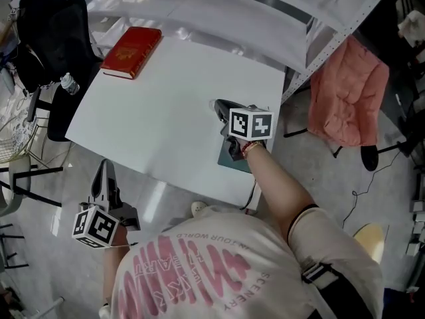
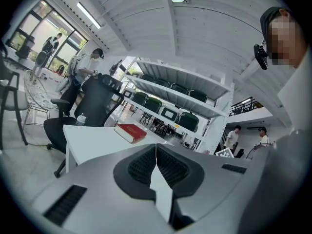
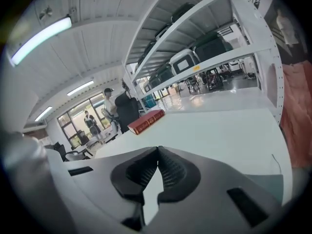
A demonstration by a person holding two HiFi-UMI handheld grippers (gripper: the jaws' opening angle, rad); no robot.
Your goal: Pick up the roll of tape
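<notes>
Both closed, empty: left tongs [image 1: 105,165] beside white table [image 1: 166,111], right tongs [image 1: 218,103] above it; red book [image 1: 131,52] beyond.

The roll of tape cannot be made out in any of the three views. The white desk [image 1: 166,111] shows only a red book [image 1: 131,52] at its far left corner and a flat dark teal piece [image 1: 229,164] at its near right edge. The left hand-held gripper [image 1: 106,165] and the right hand-held gripper [image 1: 219,105] both have their jaws closed together with nothing between them.
</notes>
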